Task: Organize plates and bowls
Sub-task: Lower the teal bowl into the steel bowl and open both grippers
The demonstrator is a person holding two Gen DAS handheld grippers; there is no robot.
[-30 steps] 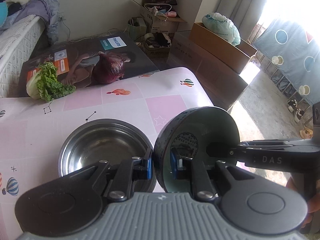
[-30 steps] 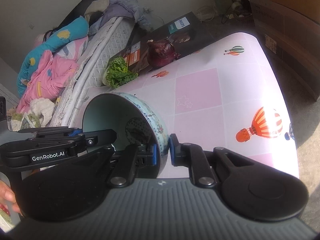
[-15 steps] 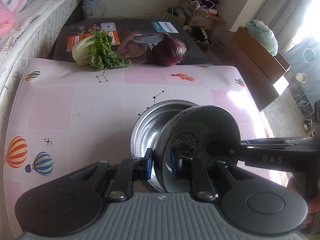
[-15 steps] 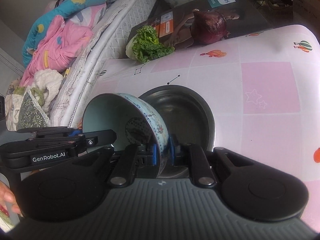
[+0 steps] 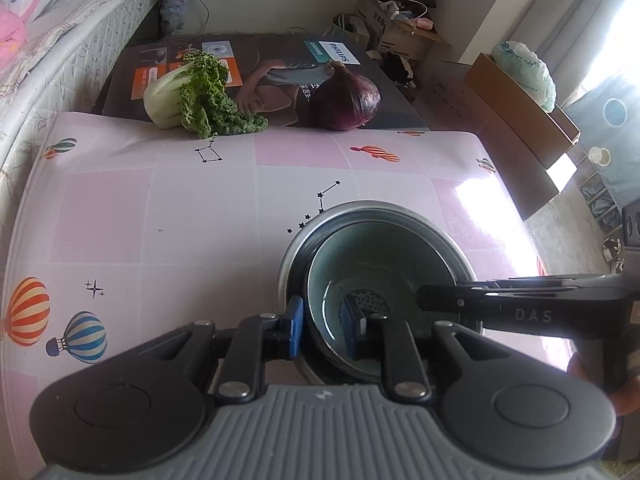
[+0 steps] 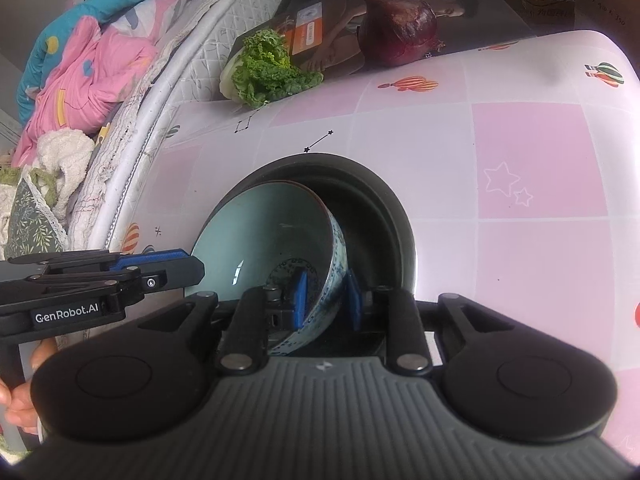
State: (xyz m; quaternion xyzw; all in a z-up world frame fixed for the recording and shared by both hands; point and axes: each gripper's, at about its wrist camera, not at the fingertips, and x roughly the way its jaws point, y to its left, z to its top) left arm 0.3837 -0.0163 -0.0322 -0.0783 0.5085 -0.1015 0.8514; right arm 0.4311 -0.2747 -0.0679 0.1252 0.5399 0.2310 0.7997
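The bowl is ceramic, pale teal inside with a dark round mark at the bottom, and blue-patterned on the outside. It sits tilted inside a larger steel bowl, its rim leaning toward 9 o'clock in the right wrist view.

My left gripper straddles the bowl's near rim, one blue pad outside and one inside. I believe it is pinching the wall, though the contact is hard to see. My right gripper straddles the opposite side of the rim. Its jaws have just been opening, and the wall stands between the pads with a sliver of gap on each side. Each gripper has the bowl dead ahead at 12 o'clock.

Both bowls rest on a pink-and-white checked worktop printed with balloons and stars. From the left wrist, greens lie at 11 o'clock and a red onion at 12, both on a flat dark box. A bed runs along 10 o'clock, and cartons stand at 2.
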